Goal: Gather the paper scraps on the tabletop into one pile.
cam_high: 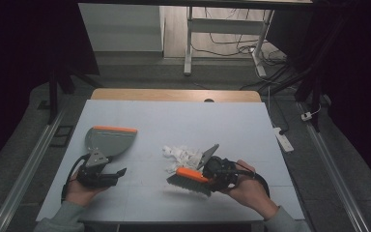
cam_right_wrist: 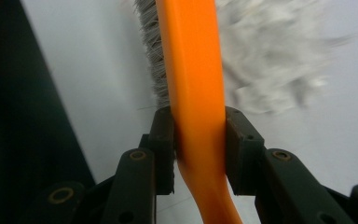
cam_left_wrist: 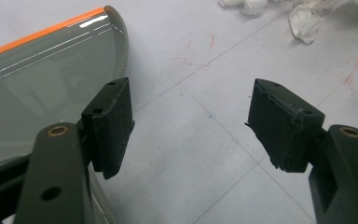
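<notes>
Brush [cam_right_wrist: 193,60] clamped in my right gripper [cam_right_wrist: 199,149]: both black pads press the orange handle from either side, grey bristles showing along its left edge in the right gripper view. From the high view I see that gripper [cam_high: 211,175] holding the brush [cam_high: 189,180] over the near part of the white table [cam_high: 251,130], bristles pointing down, just beside a heap of crumpled white paper scraps [cam_high: 183,155] at mid-table. My left gripper [cam_high: 107,176] sits low at the near left, jaws apart with nothing between them; bare tabletop shows through the gap in the left gripper view [cam_left_wrist: 191,126]. The grey dustpan [cam_high: 107,140], orange-lipped, lies flat just beyond it, well apart from the scraps [cam_left_wrist: 303,21].
</notes>
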`<action>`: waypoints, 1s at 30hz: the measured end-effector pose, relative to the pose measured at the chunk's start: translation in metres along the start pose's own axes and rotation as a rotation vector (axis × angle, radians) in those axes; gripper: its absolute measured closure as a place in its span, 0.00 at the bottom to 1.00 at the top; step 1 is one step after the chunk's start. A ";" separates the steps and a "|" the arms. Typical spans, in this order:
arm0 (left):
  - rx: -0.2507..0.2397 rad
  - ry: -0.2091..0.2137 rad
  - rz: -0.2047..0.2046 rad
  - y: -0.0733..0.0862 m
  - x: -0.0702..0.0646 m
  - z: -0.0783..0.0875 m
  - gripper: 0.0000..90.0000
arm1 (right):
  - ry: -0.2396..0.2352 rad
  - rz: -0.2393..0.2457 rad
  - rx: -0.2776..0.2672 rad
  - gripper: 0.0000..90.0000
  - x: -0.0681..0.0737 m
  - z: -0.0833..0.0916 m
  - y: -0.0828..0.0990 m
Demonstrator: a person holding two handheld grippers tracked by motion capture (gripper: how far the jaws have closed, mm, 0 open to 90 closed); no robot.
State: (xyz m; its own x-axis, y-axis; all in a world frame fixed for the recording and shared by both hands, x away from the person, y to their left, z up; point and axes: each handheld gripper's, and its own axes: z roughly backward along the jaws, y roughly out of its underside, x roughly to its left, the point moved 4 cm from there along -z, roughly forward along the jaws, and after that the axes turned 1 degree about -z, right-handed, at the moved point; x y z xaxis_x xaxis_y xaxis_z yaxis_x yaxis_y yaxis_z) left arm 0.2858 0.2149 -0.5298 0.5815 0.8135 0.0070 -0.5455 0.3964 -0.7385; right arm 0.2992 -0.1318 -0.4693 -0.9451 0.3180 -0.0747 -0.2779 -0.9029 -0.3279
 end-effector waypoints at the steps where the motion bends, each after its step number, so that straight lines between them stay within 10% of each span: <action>1: 0.001 0.000 -0.002 0.000 0.000 0.000 0.34 | -0.008 0.004 0.010 0.75 0.003 -0.003 0.001; 6: 0.002 -0.002 0.002 0.000 0.000 0.000 0.34 | 0.041 0.063 0.055 0.75 0.008 -0.020 0.001; 18: 0.000 -0.001 0.000 0.000 0.000 0.001 0.34 | 0.118 0.039 0.060 0.75 -0.027 -0.032 -0.021; 30: 0.003 -0.001 0.000 0.001 0.001 0.000 0.34 | 0.147 -0.044 -0.079 0.75 -0.054 -0.023 -0.026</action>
State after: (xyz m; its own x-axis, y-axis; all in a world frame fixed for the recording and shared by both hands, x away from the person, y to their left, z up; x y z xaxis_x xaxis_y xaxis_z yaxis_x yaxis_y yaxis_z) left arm 0.2858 0.2162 -0.5307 0.5812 0.8137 0.0076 -0.5469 0.3976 -0.7368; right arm 0.3608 -0.1192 -0.4784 -0.8955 0.4007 -0.1940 -0.2984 -0.8636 -0.4064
